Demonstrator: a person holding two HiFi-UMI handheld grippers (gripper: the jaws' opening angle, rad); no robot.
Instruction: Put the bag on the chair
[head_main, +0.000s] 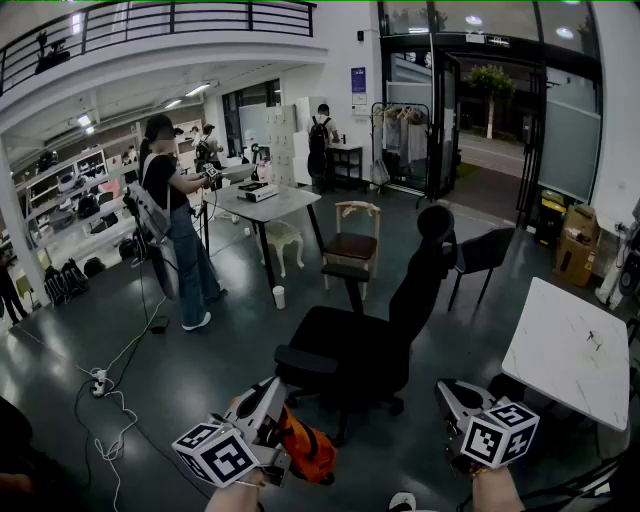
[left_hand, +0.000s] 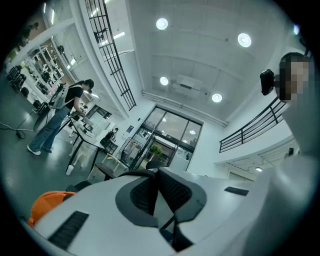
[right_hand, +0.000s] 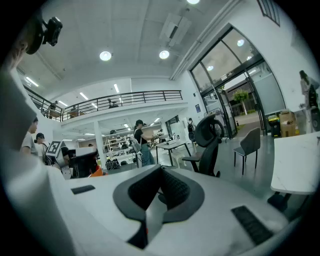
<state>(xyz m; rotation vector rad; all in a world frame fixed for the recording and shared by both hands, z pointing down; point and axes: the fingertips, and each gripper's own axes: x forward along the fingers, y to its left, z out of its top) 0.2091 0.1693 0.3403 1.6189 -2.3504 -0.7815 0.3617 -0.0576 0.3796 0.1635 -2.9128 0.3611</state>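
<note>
A black office chair (head_main: 350, 350) with a high back stands in the middle of the floor, just ahead of both grippers. The orange bag (head_main: 306, 450) hangs at my left gripper (head_main: 268, 395), low and a little left of the chair's seat. That gripper's jaws are pressed together, with a dark strap running over them. In the left gripper view the bag (left_hand: 47, 202) shows at the lower left of the left gripper (left_hand: 159, 172). My right gripper (head_main: 450, 392) is shut with nothing in it, right of the chair. The right gripper view looks past the right gripper (right_hand: 161, 170) at the chair (right_hand: 209, 142).
A white marble table (head_main: 570, 350) stands at the right. Behind the office chair are a wooden chair (head_main: 352, 245), a black side chair (head_main: 485, 255) and a paper cup (head_main: 279, 297). A person (head_main: 175, 220) stands by a table (head_main: 265, 205). Cables (head_main: 105, 385) lie on the floor at left.
</note>
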